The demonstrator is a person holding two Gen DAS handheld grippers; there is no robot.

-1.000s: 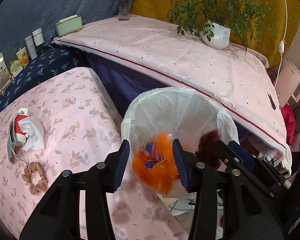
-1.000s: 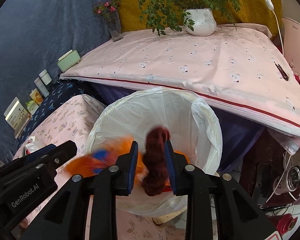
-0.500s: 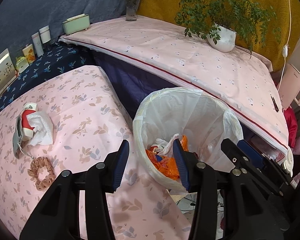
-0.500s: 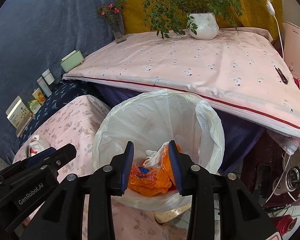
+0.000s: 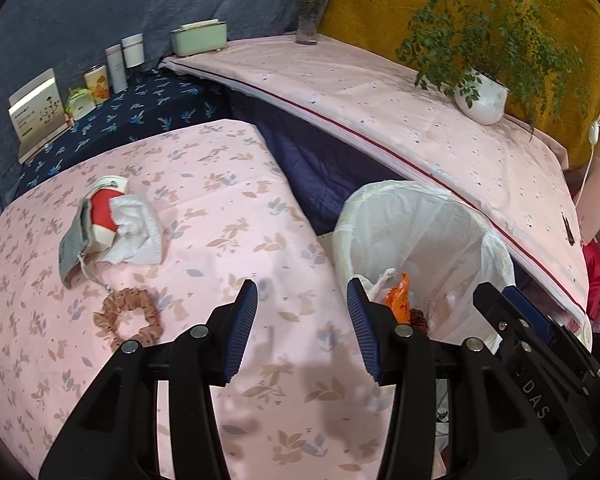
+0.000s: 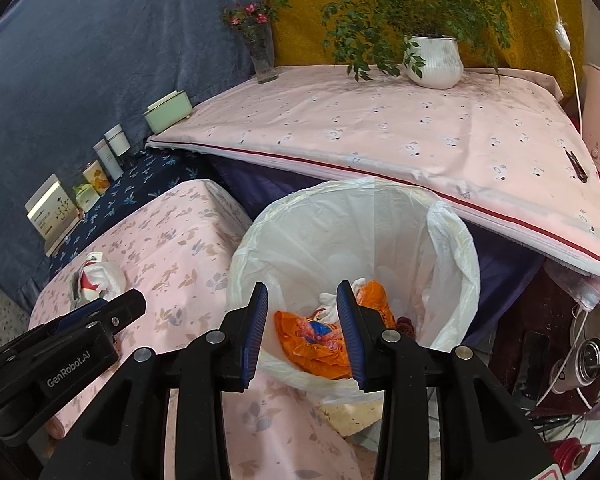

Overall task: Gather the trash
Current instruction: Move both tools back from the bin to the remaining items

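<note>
1. The right gripper (image 6: pixel 302 328) hangs above the near rim of the bin (image 6: pixel 454 240). Its jaws are spread with nothing between the blue pads, having just been opening.
2. Straight down past those pads, the orange wrapper (image 6: pixel 320 350) lies crumpled at the bottom of the bin, with white paper (image 6: pixel 332 304) bunched on top of it and a dark red scrap (image 6: pixel 405 325) just to its right.
3. The left gripper (image 5: pixel 302 328) is spread too, empty, and sits over the near right corner of the pink floral tablecloth (image 5: pixel 220 208), just left of the bin.
4. Out to the left on that cloth there's a hair scrunchie (image 5: pixel 128 318), and beyond it a white tissue (image 5: pixel 138 232) lying against a red and white cup (image 5: pixel 104 208) tipped on its side, with a grey pouch (image 5: pixel 72 252) touching the cup.
5. Farther back, a dark blue cloth carries a row of small boxes and bottles (image 5: pixel 116 66).
6. On the far right, a second pink-covered table (image 6: pixel 380 136) carries a potted plant (image 6: pixel 434 60), a vase of flowers (image 6: pixel 260 52) and a green box (image 6: pixel 168 112).
</note>
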